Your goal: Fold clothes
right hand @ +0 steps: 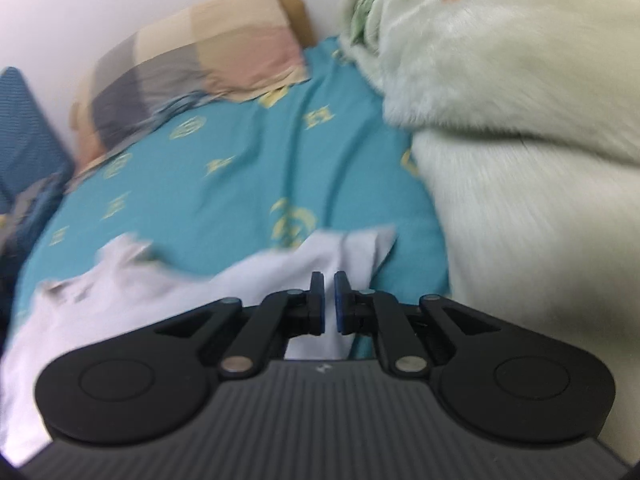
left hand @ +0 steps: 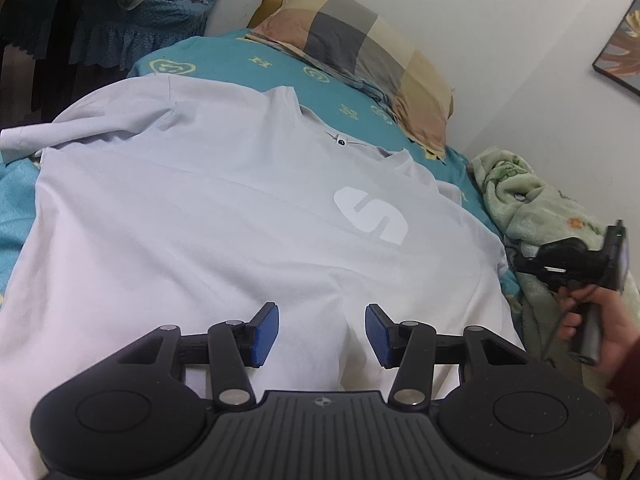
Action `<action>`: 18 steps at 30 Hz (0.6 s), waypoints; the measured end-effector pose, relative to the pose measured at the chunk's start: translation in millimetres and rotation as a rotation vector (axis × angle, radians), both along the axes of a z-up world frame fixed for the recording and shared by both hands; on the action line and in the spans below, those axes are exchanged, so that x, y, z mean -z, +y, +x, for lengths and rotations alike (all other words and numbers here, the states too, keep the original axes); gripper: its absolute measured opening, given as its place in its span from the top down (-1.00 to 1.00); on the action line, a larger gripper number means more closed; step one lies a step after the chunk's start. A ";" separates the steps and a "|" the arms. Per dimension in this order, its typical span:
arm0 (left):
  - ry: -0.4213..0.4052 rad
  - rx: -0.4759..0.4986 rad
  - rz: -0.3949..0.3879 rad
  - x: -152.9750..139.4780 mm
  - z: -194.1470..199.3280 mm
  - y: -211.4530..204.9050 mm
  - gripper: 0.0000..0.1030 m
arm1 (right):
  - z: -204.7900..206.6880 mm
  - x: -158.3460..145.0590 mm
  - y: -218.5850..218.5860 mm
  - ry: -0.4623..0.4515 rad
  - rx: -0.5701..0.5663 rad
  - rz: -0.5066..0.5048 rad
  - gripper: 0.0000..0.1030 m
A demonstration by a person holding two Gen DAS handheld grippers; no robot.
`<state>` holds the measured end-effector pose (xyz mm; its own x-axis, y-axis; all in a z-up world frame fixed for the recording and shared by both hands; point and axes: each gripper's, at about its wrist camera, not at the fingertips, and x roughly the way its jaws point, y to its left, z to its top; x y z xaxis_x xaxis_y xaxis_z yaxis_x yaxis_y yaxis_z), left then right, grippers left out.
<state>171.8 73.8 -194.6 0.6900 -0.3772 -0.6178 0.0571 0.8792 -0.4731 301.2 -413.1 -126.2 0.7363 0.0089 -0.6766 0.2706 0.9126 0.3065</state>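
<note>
A pale grey T-shirt (left hand: 208,208) with a white logo (left hand: 370,216) lies spread flat on the teal bedsheet (left hand: 312,76), collar toward the pillow. My left gripper (left hand: 322,334) is open and empty, just above the shirt's lower middle. My right gripper (right hand: 329,304) has its jaws almost closed with a thin gap, nothing between them, over the shirt's right sleeve (right hand: 352,252). In the left wrist view the right gripper's body (left hand: 576,264) shows at the right edge, held by a hand, beside the shirt. The right wrist view is motion-blurred.
A checked pillow (left hand: 360,48) lies at the head of the bed. A fluffy green blanket (right hand: 520,120) is bunched along the right side by the wall. A dark blue covered table (left hand: 120,12) stands at the far left.
</note>
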 end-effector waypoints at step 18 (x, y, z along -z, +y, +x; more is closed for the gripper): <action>0.039 0.322 0.269 -75.5 -97.8 -21.3 -0.26 | -249.7 -51.1 100.3 0.363 -0.559 -0.049 -0.28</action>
<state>74.0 52.5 -119.1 0.5371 -0.3912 -0.7473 0.3356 0.9119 -0.2362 51.5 -312.8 -75.1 0.3554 0.2859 -0.8899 -0.1695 0.9560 0.2395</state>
